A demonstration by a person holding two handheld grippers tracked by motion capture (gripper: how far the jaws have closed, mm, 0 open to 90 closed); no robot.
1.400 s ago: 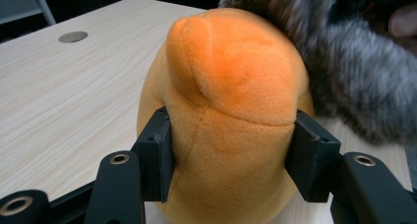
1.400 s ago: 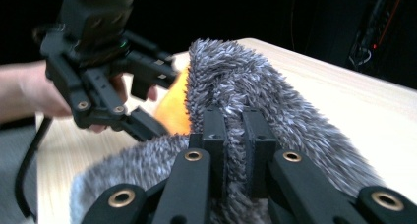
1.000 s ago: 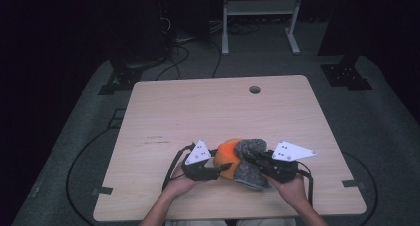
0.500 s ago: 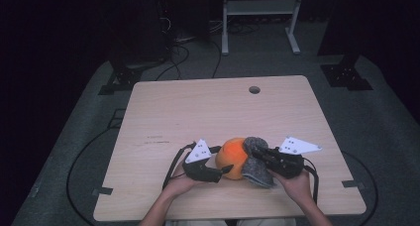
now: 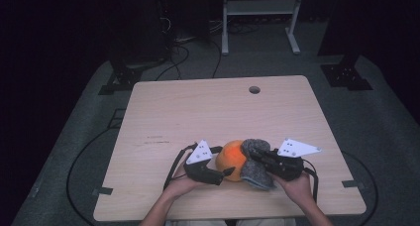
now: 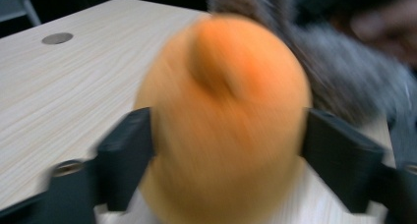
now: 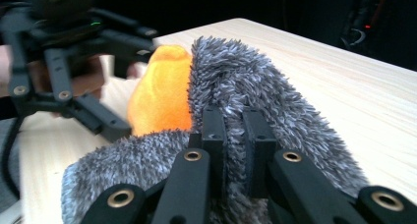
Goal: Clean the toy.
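- The round orange plush ball (image 5: 232, 159) sits on the near part of the pale wooden table (image 5: 198, 112), between the 2 grippers, part-wrapped on its right side by a shaggy grey fleece cover (image 5: 255, 172). In the right gripper view the orange shows through the cover's open mouth, so the work in hand looks like pulling cover and ball apart or together; which one I cannot tell.
- The left gripper (image 6: 231, 150) has the ball between its 2 black jaws, which have just been opening. In the blurred left gripper view they stand at either flank of the ball, seemingly without squeezing, probably letting it go.
- The right gripper (image 7: 233, 130) is pressed together on a fold of the grey fleece, likely to anchor the cover while the ball is worked.
- Both hands rest low at the table's near edge, which steadies the grippers.
- Farther off, a round cable hole (image 5: 254, 89) sits near the table's far edge, well apart from the work.
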